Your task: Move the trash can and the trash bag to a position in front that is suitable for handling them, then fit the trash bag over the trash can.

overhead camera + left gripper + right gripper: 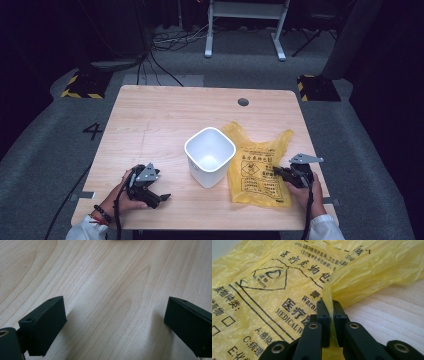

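A: Yellow plastic bag (257,169), printed with medical-waste markings, lies flat on the wooden worktop (165,115), just right of the white bin (209,156).

B: Right tongs (328,305)?

A: Clenched on a fold at the bag's right edge.

B: Left tongs (115,317)?

A: Released, jaws spread wide, low over bare worktop, left of the bin.

A lab or recording studio was indicated. A light wooden table (150,115) was set on grey carpet, and a large "4" (93,131) was marked on the floor beside it. Black-and-yellow hazard-striped blocks (82,85) were placed at the far corners, loose cables (170,40) were strewn behind, and a white equipment stand (245,25) was seen against dark drapes.
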